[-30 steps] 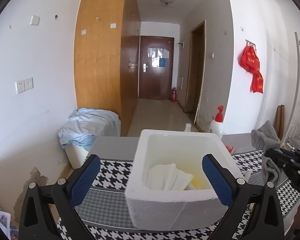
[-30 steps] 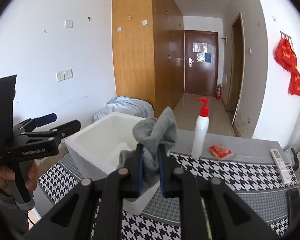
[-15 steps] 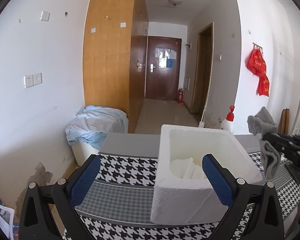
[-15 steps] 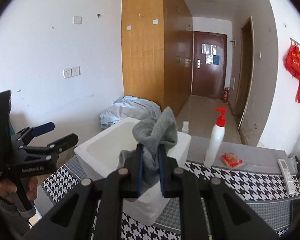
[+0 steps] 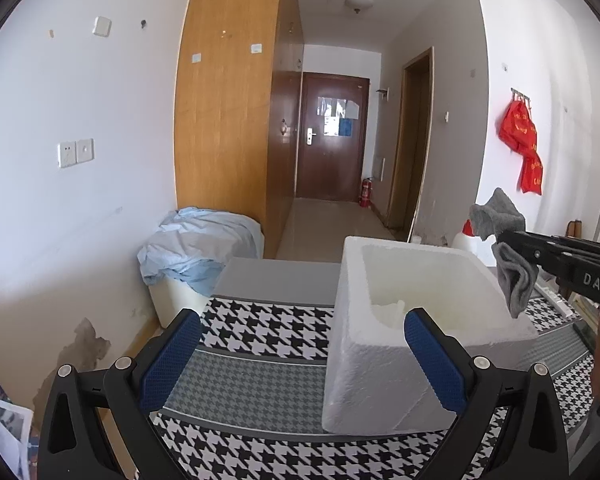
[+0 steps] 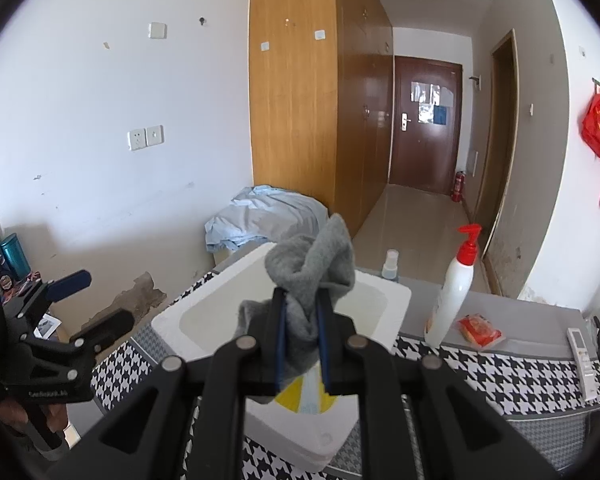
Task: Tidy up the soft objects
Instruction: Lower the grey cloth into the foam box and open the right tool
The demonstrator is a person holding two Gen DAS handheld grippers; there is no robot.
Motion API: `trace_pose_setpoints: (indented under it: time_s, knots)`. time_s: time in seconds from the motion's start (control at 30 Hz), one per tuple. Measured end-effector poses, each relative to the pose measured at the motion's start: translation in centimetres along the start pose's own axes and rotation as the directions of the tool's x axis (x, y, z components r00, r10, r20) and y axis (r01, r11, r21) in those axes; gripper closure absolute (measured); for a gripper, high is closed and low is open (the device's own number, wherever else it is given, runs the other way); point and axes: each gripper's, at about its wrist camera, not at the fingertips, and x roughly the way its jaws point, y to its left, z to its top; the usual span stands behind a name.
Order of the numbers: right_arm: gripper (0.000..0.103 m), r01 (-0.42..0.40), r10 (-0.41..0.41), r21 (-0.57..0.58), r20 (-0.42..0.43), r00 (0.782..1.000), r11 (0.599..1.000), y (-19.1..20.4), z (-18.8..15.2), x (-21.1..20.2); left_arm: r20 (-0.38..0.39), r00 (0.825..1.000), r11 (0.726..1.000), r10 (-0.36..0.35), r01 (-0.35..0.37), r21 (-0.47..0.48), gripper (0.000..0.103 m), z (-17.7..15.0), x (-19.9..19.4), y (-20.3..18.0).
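White walls and a long hallway with a brown door (image 6: 424,124) lie behind a table covered in a black-and-white checked cloth (image 5: 268,322). Pinched between the closed jaws of the right gripper (image 6: 302,326) is a grey sock (image 6: 312,272), bunched above the pads and hanging below them; it hovers above the open top of a white foam box (image 5: 400,376) that stands on the cloth. Inside the box lie white folded things (one with a yellow patch shows in the right view). The left gripper (image 5: 300,356) hangs near the box's left side with its blue pads (image 5: 172,356) spread wide, holding nothing. Past the box stand a white pump bottle with a red top (image 6: 454,286), a small red packet (image 6: 480,330) and a remote control (image 6: 584,354).
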Motion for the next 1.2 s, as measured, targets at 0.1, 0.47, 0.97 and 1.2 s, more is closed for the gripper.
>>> trace_pose_setpoints:
  time_s: [0.1, 0.47, 0.97, 1.2]
  knots:
    - [0.086, 0.004, -0.004, -0.001, -0.015, 1.0, 1.0, 0.0, 0.2, 0.8, -0.003, 1.0, 1.0, -0.002, 0.002, -0.005, 0.001, -0.3, 0.2, 0.4]
    - [0.082, -0.013, 0.015, 0.018, -0.077, 0.997, 1.0, 0.0, 0.6, 3.7, -0.007, 1.0, 1.0, -0.012, 0.011, -0.027, 0.001, -1.2, 0.2, 1.5]
    - [0.023, -0.01, 0.011, 0.017, -0.069, 0.998, 1.0, 0.6, 0.5, 3.9, -0.024, 0.999, 0.999, -0.026, 0.025, -0.036, 0.001, -1.6, 0.6, 1.8]
    - [0.003, -0.024, 0.023, -0.008, -0.034, 0.999, 1.0, 1.2, 0.0, 2.3, -0.018, 1.0, 0.999, -0.024, 0.023, -0.026, 0.001, -1.6, 0.0, 1.3]
